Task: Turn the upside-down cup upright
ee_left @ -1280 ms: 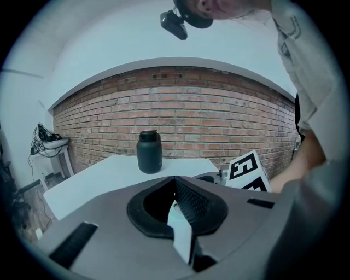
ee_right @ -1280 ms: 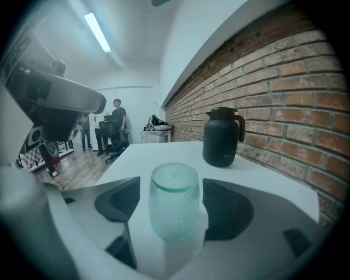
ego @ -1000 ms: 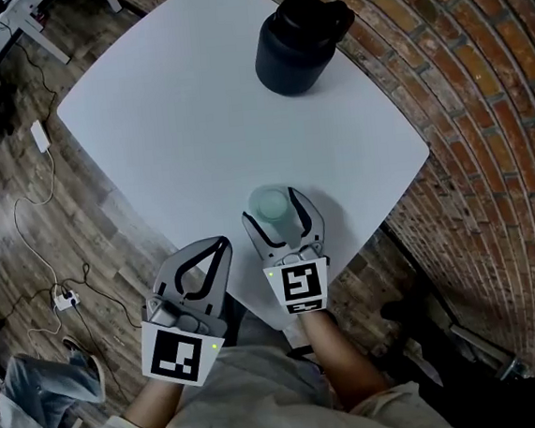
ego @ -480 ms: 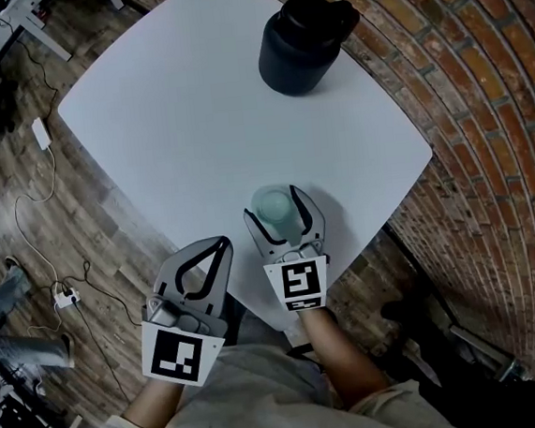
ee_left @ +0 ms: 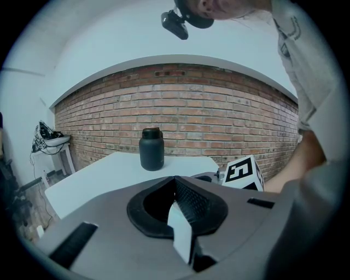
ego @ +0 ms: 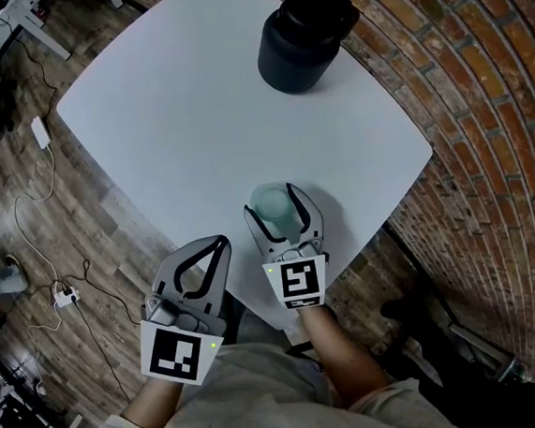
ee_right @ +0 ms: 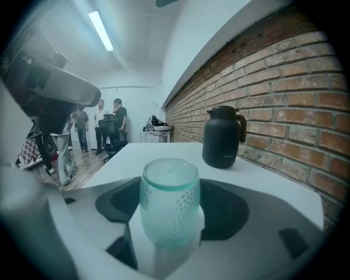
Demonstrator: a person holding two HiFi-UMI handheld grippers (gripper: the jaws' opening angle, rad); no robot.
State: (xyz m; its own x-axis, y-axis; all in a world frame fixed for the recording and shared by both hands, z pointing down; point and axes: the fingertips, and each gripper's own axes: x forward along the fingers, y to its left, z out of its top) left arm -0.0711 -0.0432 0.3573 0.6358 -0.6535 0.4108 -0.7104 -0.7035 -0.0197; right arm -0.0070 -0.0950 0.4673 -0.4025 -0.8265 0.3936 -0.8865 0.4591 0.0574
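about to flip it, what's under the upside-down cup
The cup stands mouth-down on the white table, and only tabletop shows around its rim. Its frosted wall hides whatever may lie beneath it.

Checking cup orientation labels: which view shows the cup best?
Right gripper view: the cup stands base-up and side-on, dotted wall clear, inside the right claw, whose jaws have just been closing. Head view shows only its base from above. Left gripper view doesn't show it.
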